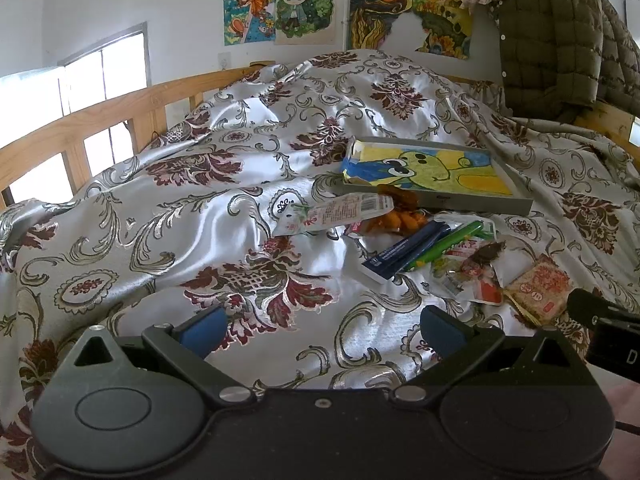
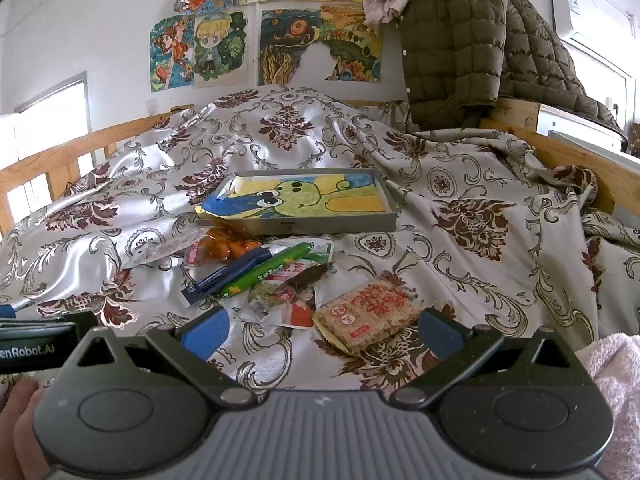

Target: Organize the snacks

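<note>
Several snacks [image 2: 276, 276] lying jumbled on the bed [image 2: 460, 248], wrappers crinkling beside a grey tray [image 2: 332, 224], both left tongs [image 1: 322, 330] and right tongs [image 2: 322, 330] gaping apart.

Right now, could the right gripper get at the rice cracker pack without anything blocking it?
Probably yes: the right gripper is open, the rice cracker pack lies just ahead between its fingers, uncovered on the bedspread.

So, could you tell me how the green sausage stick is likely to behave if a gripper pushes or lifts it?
The green sausage stick looks round and smooth, so a push would probably roll it. It leans on the blue packet, so it may slide off. Its glossy skin could slip between the fingers.
</note>
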`<action>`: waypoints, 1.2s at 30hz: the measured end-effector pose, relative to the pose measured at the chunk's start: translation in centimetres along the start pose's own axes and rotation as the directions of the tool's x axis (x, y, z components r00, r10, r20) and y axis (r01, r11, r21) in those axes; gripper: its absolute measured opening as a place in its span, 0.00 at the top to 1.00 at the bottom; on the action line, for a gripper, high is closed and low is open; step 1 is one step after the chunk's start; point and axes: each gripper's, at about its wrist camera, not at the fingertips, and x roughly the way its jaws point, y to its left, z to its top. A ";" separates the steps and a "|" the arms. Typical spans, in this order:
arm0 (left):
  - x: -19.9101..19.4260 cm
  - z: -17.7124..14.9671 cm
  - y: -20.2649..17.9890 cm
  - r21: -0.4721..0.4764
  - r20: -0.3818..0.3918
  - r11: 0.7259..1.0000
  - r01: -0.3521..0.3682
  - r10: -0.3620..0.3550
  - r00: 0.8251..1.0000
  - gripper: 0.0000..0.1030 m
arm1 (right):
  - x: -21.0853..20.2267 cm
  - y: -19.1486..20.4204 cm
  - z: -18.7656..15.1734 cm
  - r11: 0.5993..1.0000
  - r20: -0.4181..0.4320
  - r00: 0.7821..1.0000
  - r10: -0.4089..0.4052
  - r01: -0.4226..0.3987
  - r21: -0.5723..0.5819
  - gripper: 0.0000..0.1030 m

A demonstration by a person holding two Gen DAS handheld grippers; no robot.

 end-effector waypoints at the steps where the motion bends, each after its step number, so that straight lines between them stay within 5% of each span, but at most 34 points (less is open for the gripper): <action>1: 0.0 0.0 0.1 0.002 0.001 1.000 -0.001 0.001 1.000 0.01 | 0.0 0.0 0.0 1.000 0.000 1.000 0.000 0.000 0.001 0.00; 36: 0.1 0.0 0.3 -0.005 -0.006 1.000 0.001 -0.001 1.000 0.01 | 0.2 0.3 0.1 1.000 -0.006 1.000 -0.001 0.001 -0.004 0.00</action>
